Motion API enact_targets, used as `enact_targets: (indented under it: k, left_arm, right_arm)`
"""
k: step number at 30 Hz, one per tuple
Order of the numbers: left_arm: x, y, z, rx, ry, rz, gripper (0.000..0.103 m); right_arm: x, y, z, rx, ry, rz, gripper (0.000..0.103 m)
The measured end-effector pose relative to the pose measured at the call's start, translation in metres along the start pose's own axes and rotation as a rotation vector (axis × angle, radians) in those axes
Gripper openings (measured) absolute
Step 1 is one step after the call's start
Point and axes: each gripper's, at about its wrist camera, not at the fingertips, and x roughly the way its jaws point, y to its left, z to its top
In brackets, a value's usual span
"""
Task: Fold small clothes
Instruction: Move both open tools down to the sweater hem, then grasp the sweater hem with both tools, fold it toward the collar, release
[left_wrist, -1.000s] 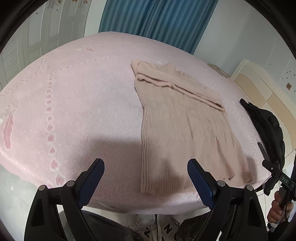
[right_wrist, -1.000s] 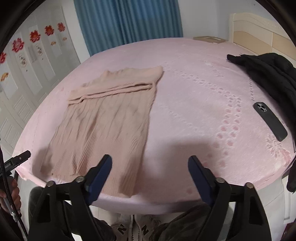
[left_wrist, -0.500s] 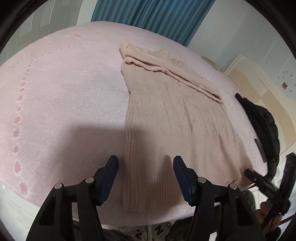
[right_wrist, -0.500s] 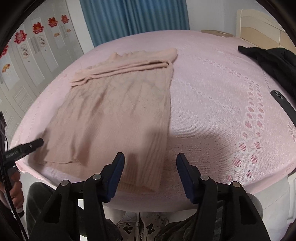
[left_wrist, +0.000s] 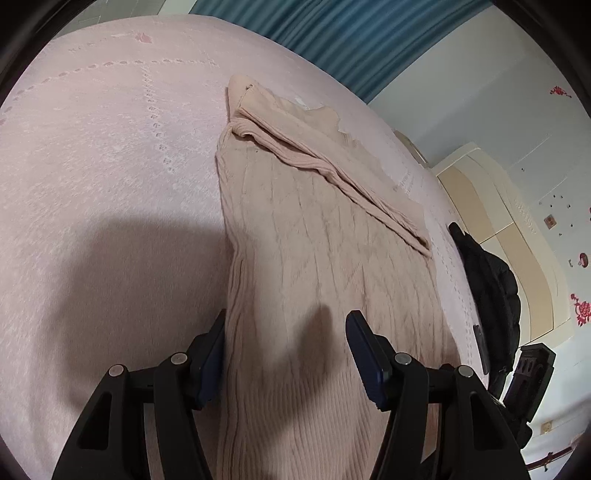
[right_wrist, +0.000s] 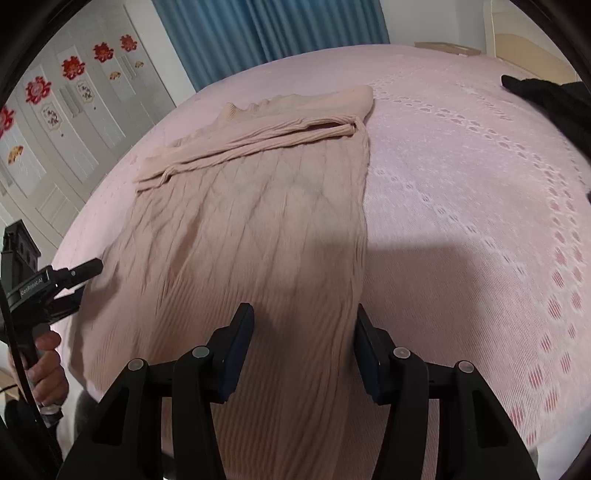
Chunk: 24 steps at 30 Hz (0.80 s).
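Beige knit sweater (left_wrist: 332, 258) lies flat on the pink bed (left_wrist: 110, 166), long axis running away from me, collar end far, hem near. My left gripper (left_wrist: 286, 347) straddles its left hem edge, jaws parted, nothing pinched; right gripper (right_wrist: 304, 347) jaws closing over the right edge. I'd pinch both hem corners evenly, lift together.

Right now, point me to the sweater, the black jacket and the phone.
sweater (right_wrist: 258, 221): right wrist view, middle of the knit body.
black jacket (left_wrist: 491, 280): left wrist view, quilted bulk at the bed's right edge.
phone (left_wrist: 480, 341): left wrist view, dark slab lying beside the jacket, seen edge-on.
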Motion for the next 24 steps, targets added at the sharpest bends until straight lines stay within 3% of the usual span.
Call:
enact_targets:
  k: [6,8,14,24]
  left_arm:
    - [0.007,-0.004,0.006,0.029,0.005,0.016,0.058]
    - [0.006,-0.006,0.003,0.041,0.009,0.024,0.055]
    - [-0.014,-0.003,-0.02,0.044,0.025,0.018,0.047]
    - [-0.053,0.008,-0.066,0.03,0.031,0.005,0.041]
  right_arm:
    - [0.013,-0.002,0.017,0.024,0.004,0.009,0.053]
    - [0.012,-0.001,0.015,0.005,0.007,0.0,0.048]
    - [-0.007,-0.007,-0.004,0.027,0.034,0.048,0.042]
    - [-0.037,0.001,-0.048,-0.023,0.051,0.091,0.042]
